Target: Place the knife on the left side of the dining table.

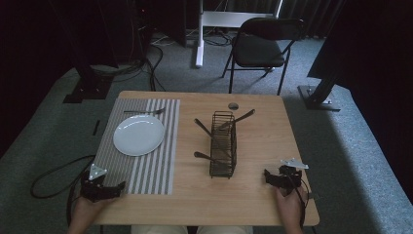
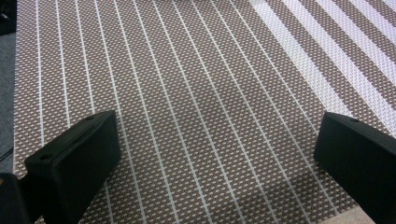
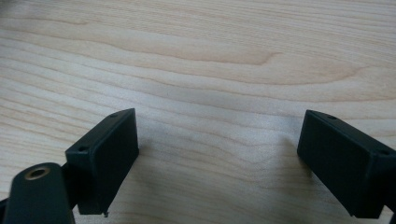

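Cutlery [image 1: 242, 117] stands and leans in a black wire caddy [image 1: 223, 145] at the middle of the wooden table [image 1: 253, 195]; we count roughly three or four handles, types unclear in the dim light. We see a white plate [image 1: 139, 135], nothing on it, resting on a striped placemat [image 1: 160, 170], with a fork [image 1: 144, 111] just beyond it. Our left gripper [image 1: 120, 186] rests over the placemat's near edge, jaws wide apart and holding nothing. Our right gripper [image 1: 266, 174] sits on bare wood near the caddy, jaws likewise apart. We judge the light caddy could tip if a handle is pulled sideways.
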